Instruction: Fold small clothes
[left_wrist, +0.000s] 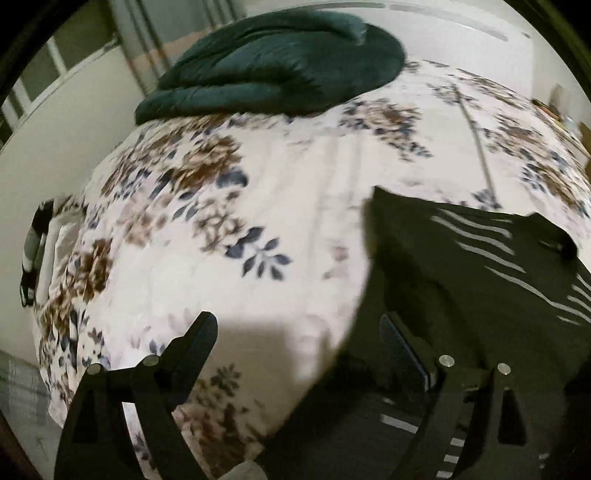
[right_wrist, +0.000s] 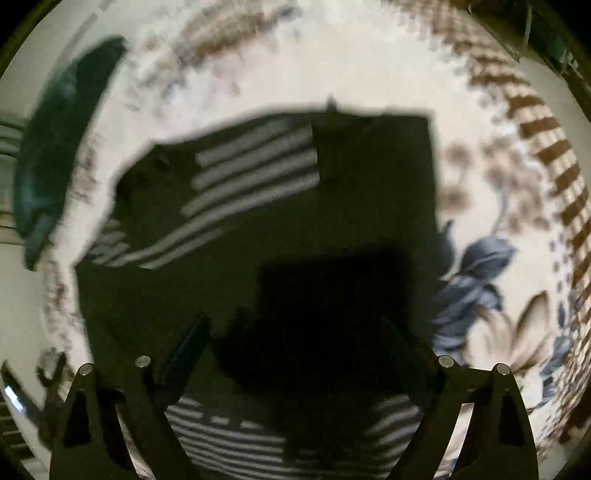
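Note:
A small black garment with white stripes (left_wrist: 461, 266) lies on the floral bedspread (left_wrist: 295, 192), at the lower right of the left wrist view. My left gripper (left_wrist: 299, 332) is open at its left edge, one finger over the bedspread and the other over the black cloth. In the right wrist view the same garment (right_wrist: 280, 206) fills the middle, blurred, with a folded layer and stripes near the camera. My right gripper (right_wrist: 295, 332) is open just above the garment and holds nothing.
A dark green folded blanket or cushion (left_wrist: 280, 62) lies at the far end of the bed; it also shows in the right wrist view (right_wrist: 55, 147). The bed's left edge drops to the floor (left_wrist: 22, 387). A striped item (left_wrist: 37, 251) lies beside the bed.

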